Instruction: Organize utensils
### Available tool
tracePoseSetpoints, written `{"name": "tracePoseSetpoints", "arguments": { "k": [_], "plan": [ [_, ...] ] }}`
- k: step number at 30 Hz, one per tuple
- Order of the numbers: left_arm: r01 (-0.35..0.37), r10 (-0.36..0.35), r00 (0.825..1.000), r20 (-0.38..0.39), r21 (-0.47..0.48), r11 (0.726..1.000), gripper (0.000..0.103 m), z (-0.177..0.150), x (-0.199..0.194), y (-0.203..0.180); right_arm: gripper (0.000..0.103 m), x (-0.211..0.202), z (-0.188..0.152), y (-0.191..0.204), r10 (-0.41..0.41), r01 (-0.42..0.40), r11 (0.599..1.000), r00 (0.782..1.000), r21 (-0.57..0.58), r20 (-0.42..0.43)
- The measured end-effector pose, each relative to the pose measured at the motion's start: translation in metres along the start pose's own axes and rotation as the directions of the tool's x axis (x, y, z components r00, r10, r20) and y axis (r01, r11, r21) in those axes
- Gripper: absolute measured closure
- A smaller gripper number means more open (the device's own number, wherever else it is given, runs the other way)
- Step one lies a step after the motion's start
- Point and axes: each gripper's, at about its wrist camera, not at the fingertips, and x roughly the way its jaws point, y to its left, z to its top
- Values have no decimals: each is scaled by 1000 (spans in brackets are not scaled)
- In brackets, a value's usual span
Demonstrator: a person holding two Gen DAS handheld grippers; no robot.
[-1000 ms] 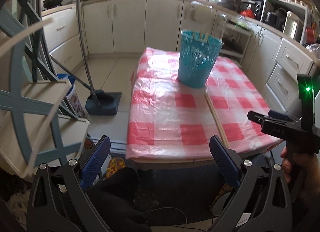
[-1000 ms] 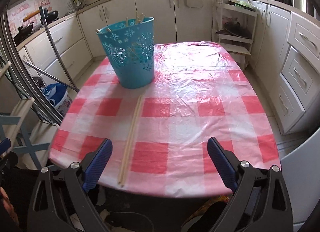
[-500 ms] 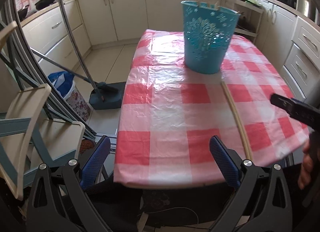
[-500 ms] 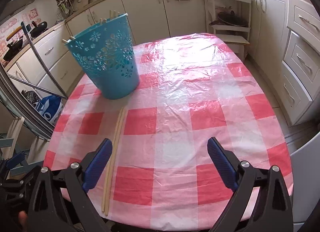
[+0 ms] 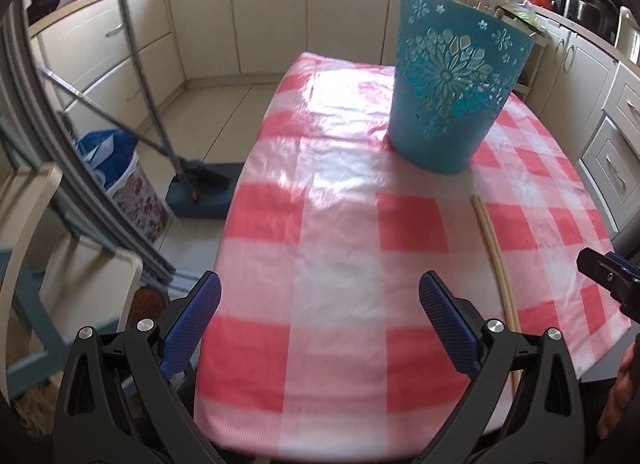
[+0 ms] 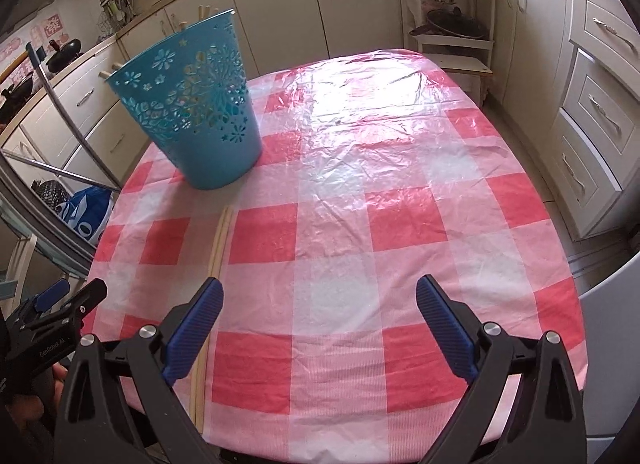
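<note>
A pair of long wooden chopsticks (image 5: 495,260) (image 6: 219,248) lies side by side on the red-and-white checked tablecloth (image 5: 344,191) (image 6: 384,191), running from the near edge toward a teal cut-out basket (image 5: 448,87) (image 6: 192,103). Several more chopstick ends poke above the basket's rim. My left gripper (image 5: 320,320) hangs open over the near edge, left of the chopsticks. The open right gripper (image 6: 320,324) has its left finger just beside and over the chopsticks. Neither holds anything.
White kitchen cabinets (image 6: 600,103) ring the table. A broom and dustpan (image 5: 200,191), a blue bag (image 5: 108,159) and a folded chair (image 5: 48,232) stand on the floor to the left. A low shelf rack (image 6: 452,23) stands behind the table.
Both grippers have moved forward and closer over the table; the basket and chopsticks appear larger and nearer. Both grippers stay open, and the chopsticks have not moved.
</note>
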Motion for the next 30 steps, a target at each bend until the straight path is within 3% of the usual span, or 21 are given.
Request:
{"name": "tracePoseSetpoints", "arguments": {
  "k": [12, 20, 23, 27, 30],
  "plan": [
    [38, -38, 999, -4, 15, 999, 8, 38, 38, -20, 10, 33, 23, 4, -70, 70, 997, 997, -22, -27],
    [63, -63, 998, -27, -4, 998, 8, 45, 60, -28, 10, 44, 24, 9, -84, 81, 995, 996, -61, -41],
    [47, -47, 999, -23, -9, 999, 8, 41, 51, -27, 10, 42, 21, 14, -103, 99, 991, 994, -89, -34],
    [-9, 9, 999, 39, -9, 1000, 8, 25, 10, -22, 10, 22, 7, 44, -190, 204, 932, 979, -298, 75],
    [-26, 31, 990, 135, -40, 999, 8, 8, -44, -8, 10, -15, -15, 74, -201, 289, 854, 950, -432, 238]
  ]
}}
